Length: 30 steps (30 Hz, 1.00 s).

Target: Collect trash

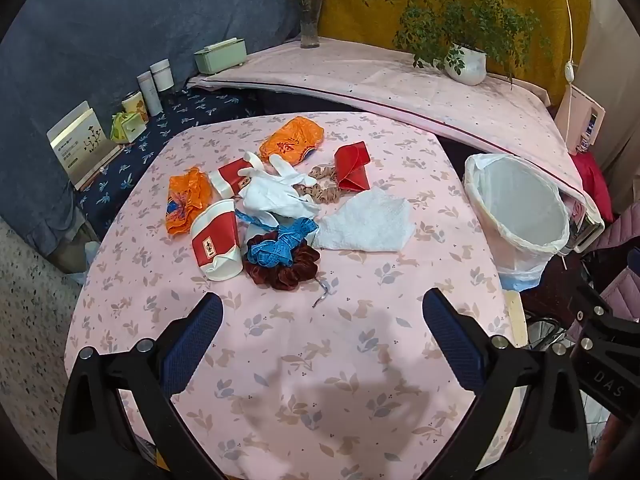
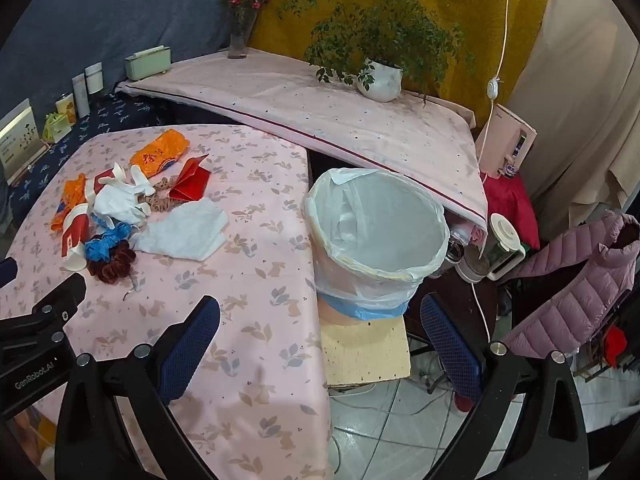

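A pile of items lies mid-table: two red-and-white paper cups (image 1: pixel 216 246) (image 1: pixel 232 176), orange wrappers (image 1: pixel 186 200) (image 1: pixel 292 140), white gloves (image 1: pixel 276 188), a crumpled white tissue (image 1: pixel 366 222), a red folded paper (image 1: pixel 352 168), blue tape measure (image 1: pixel 280 246), a maroon scrunchie (image 1: pixel 286 268) and a tan scrunchie (image 1: pixel 320 190). A white bin (image 1: pixel 520 220) lined with a bag stands off the table's right edge; it also shows in the right wrist view (image 2: pixel 376 240). My left gripper (image 1: pixel 322 312) is open and empty, short of the pile. My right gripper (image 2: pixel 320 316) is open and empty, near the bin.
The table (image 1: pixel 320 380) has a pink leaf-print cloth. Behind it is a pink-covered shelf (image 1: pixel 400 84) with a potted plant (image 1: pixel 466 62), a flower vase (image 1: pixel 310 24) and a green box (image 1: pixel 220 56). Bottles and a card stand at the left. A pink jacket (image 2: pixel 576 280) hangs at the right.
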{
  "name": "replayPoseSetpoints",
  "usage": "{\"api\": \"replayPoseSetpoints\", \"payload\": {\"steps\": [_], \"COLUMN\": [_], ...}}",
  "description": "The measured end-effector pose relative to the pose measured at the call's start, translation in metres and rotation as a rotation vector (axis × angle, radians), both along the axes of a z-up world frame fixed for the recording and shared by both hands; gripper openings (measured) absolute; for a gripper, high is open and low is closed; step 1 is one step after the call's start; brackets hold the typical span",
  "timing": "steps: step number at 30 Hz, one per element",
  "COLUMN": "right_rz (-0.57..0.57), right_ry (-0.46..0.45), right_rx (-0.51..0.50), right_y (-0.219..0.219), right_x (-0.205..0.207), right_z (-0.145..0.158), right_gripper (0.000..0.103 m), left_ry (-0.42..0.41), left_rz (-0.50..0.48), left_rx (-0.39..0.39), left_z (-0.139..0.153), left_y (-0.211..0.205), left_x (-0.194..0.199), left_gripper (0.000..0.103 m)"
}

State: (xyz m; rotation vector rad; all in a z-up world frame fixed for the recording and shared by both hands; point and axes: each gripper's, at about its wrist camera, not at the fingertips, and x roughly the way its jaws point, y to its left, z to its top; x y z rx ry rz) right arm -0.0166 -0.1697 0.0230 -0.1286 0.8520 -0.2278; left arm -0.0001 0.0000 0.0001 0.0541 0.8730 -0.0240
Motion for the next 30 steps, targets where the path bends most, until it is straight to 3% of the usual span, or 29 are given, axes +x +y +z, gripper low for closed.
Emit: {"api": "replayPoseSetpoints", "payload": {"steps": [30], "right_rz": [0.002], "right_ry": [0.004], "right_rx": [0.000], "right_y": [0.0018], "right_x": [0.0026], "right_z": [-0.0006], "right_gripper": [0.096], "left_ry": [0.012], "left_rz": [-0.001], "left_rx": [-0.004], "left_z": [-0.0004], "left_y": [0.0001], "left_x": [0.0003], "left_gripper": [0.095]}}
